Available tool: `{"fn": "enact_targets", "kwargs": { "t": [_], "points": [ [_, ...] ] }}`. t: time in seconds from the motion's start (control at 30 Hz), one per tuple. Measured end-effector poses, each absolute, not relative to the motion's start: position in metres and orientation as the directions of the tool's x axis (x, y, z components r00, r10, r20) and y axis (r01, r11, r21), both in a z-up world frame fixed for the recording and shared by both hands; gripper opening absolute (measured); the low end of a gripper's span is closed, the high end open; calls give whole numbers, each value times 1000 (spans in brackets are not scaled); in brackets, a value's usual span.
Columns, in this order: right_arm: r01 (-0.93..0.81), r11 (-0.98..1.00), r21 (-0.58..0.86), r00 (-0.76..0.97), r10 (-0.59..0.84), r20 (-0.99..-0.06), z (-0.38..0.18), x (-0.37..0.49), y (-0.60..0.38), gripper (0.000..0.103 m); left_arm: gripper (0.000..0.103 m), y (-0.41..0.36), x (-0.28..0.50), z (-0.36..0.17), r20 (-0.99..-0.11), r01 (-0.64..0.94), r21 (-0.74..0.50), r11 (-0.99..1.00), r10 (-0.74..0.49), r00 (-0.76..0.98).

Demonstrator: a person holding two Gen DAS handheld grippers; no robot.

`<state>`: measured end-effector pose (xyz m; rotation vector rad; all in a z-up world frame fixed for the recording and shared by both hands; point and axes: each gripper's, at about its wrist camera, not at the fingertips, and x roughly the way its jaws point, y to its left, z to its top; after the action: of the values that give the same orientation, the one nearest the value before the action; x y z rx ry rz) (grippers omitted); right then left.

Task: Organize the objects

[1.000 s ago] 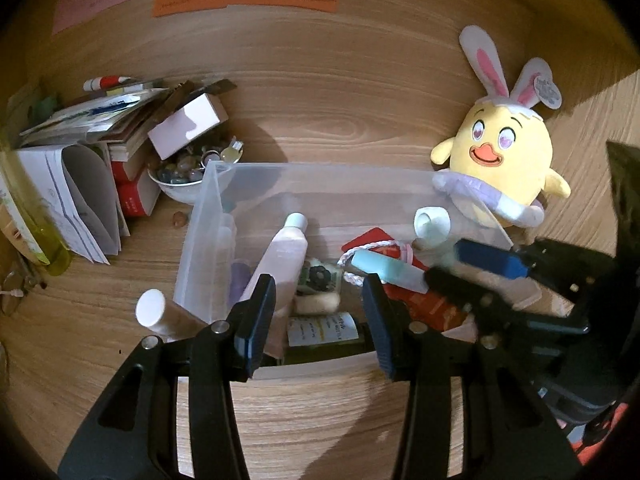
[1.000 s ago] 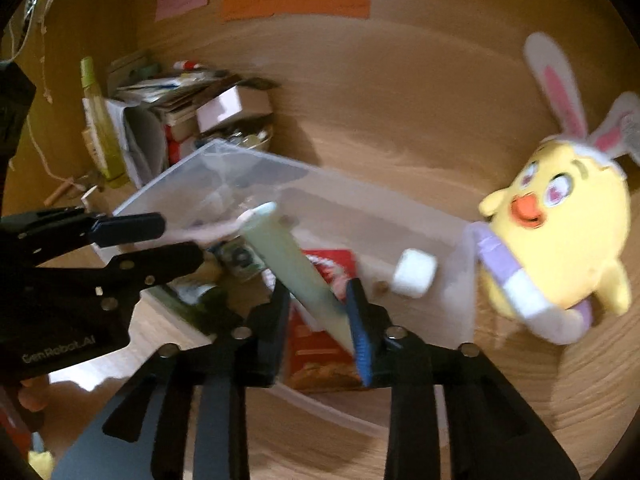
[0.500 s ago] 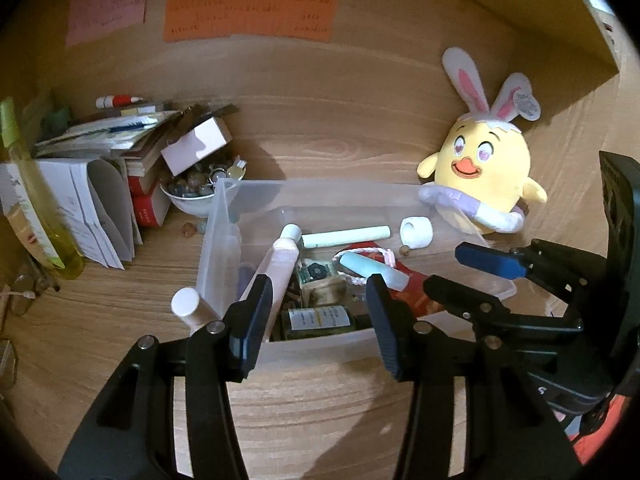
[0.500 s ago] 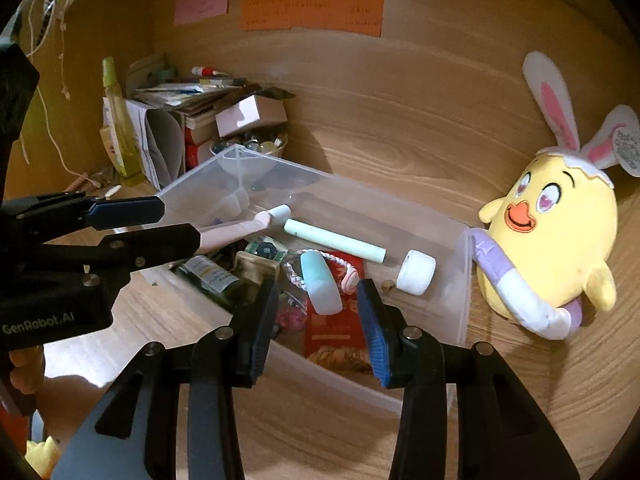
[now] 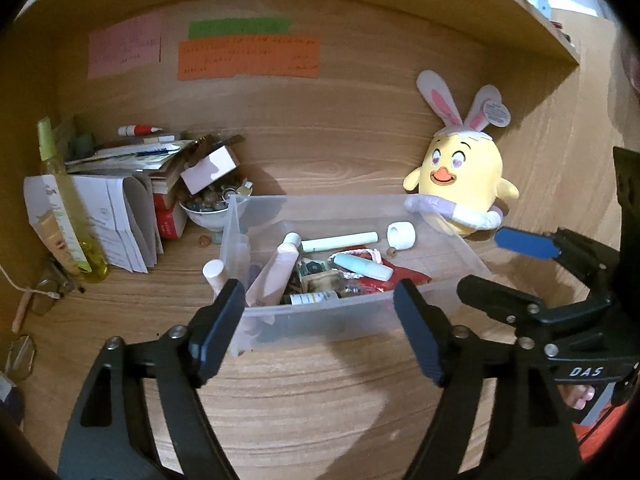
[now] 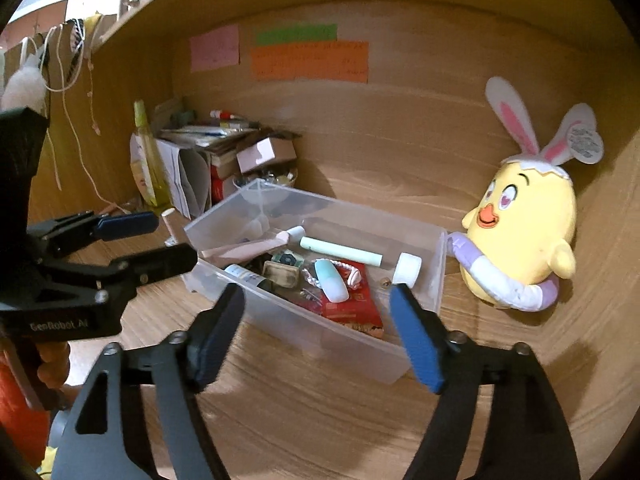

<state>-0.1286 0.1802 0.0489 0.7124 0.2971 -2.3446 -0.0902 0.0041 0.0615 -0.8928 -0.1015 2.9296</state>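
Clear plastic bin (image 5: 352, 316) sits on the wooden desk (image 5: 304, 400), back toward the wall. Left gripper (image 5: 318, 334) hangs in front of the bin's near wall, jaws wide apart, nothing between them. Right gripper (image 6: 316, 334) likewise spread wide and empty, near the bin's front corner, not touching it.

In the bin: pale green tube (image 5: 339, 241) lying flat toward the back; white cap (image 5: 401, 235) just right of it; pink tube (image 5: 276, 272) leaning against the left side; light blue capsule-shaped item (image 6: 330, 280) resting on a red packet (image 6: 352, 308); small dark bottle with white label (image 6: 246, 274) at the front, label unreadable.

Yellow chick plush with bunny ears (image 6: 524, 224) stands just right of the bin, its arm touching the rim. Bowl of small trinkets (image 5: 208, 208) and a stack of books and papers (image 5: 132, 184) behind the bin's left end. Another capped pink tube (image 5: 214, 274) stands outside the left wall
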Motion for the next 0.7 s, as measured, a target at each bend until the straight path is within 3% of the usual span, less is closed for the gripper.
{"fn": "enact_targets", "kwargs": {
  "t": [0.13,0.3,0.7],
  "points": [
    [648,-761,-32,-649,-531,-545,49,-118,187,83,90,7,-79,60,-537,-48,-76,-996,81,-840],
    [646,-763,-27,-650,-531,-544,44,-110,192,84,96,8,-70,55,-529,-44,-84,-995,82,-845],
    [647,-762,26,-617,-542,-570,27,-112,197,84,96,4,-70,38,-564,-13,-86,-996,59,-824]
  ]
}}
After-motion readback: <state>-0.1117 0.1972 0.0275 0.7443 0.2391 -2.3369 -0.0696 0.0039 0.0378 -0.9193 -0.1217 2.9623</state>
